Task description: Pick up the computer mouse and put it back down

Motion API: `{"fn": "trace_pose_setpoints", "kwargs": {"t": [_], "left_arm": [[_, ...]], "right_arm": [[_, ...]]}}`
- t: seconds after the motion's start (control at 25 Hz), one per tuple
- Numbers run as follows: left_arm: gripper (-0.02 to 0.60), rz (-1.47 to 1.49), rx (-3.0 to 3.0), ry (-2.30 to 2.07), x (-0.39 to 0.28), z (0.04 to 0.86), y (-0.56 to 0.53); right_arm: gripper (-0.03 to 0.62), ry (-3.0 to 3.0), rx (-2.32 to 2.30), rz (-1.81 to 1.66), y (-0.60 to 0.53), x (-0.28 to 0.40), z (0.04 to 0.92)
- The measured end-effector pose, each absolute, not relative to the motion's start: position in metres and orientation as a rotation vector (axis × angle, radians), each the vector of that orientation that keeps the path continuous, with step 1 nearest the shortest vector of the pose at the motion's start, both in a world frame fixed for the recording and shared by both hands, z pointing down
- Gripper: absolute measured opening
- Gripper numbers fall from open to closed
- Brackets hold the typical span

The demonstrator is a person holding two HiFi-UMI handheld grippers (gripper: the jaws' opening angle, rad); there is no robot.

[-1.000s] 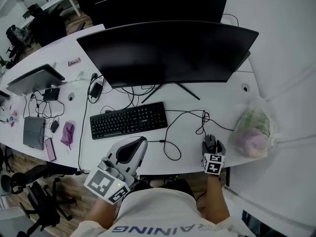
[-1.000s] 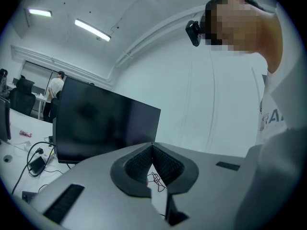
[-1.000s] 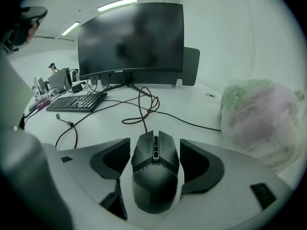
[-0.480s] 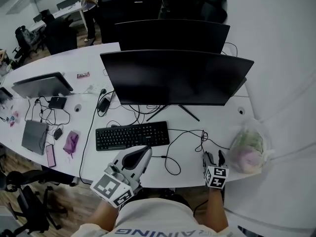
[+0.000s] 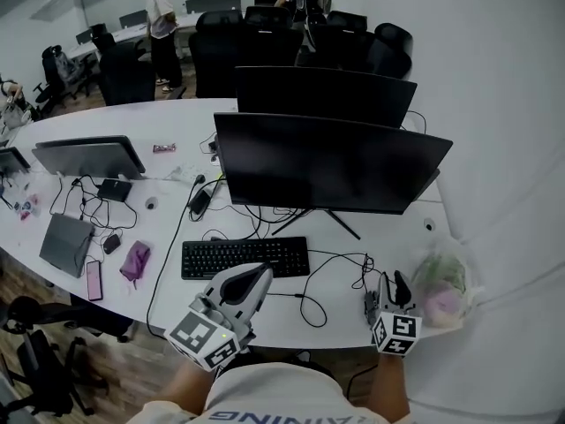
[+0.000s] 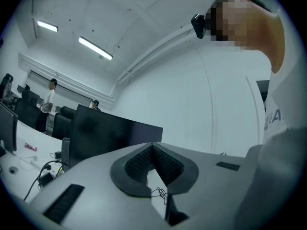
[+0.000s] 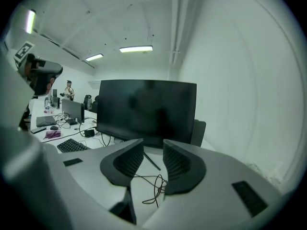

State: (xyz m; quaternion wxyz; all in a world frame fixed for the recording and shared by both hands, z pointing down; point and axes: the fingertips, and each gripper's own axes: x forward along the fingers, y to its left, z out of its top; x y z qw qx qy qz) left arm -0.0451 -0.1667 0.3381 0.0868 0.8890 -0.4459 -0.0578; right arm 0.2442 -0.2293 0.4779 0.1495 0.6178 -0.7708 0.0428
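My right gripper [image 5: 391, 283] hangs above the desk's [image 5: 335, 321] front right edge. Its jaws are closing, and in the right gripper view [image 7: 153, 150] the narrow gap between the pads holds nothing. A small dark shape [image 5: 370, 306] on the desk just left of it looks like the computer mouse, mostly hidden by the gripper. The right gripper view shows no mouse, only a tangled black cable [image 7: 154, 187] below the jaws. My left gripper [image 5: 263, 277] floats at the desk's front edge below the keyboard [image 5: 245, 256]. Its pads meet at the tips [image 6: 152, 146] and hold nothing.
A large black monitor [image 5: 331, 162] stands behind the keyboard with another behind it. A plastic bag [image 5: 446, 285] lies at the right. A laptop [image 5: 88, 155], a tablet [image 5: 64, 244], a phone [image 5: 93, 280] and cables sit at the left. Office chairs and people are beyond the desk.
My right gripper has lifted off the desk, leaving the mouse, and its jaws have narrowed. The left gripper rose a little. The head view has tilted up toward the room.
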Motion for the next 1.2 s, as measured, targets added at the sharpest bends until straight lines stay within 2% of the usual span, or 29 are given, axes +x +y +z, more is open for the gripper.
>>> {"fn": "trace_pose_setpoints", "kwargs": {"t": [0.08,0.28,0.84,1.2], "left_arm": [[0.005,-0.188,2.653,-1.343,-0.052,0.333,-0.164],[0.005,-0.217,2.658,-1.374,-0.066,0.326,-0.159],[0.005,-0.242,2.692,-1.381,-0.093,0.314,-0.148],[0.005,-0.267,2.698,-1.375,-0.098,0.31,-0.147]], "right_arm": [[0.104,-2.246,1.795,0.066,-0.228,0.237,0.455],[0.072,-2.338,1.818,-0.055,-0.222,0.216,0.406],[0.037,-2.603,1.675,-0.287,-0.175,0.139,0.305],[0.026,-2.618,1.649,-0.309,-0.17,0.131,0.297]]}}
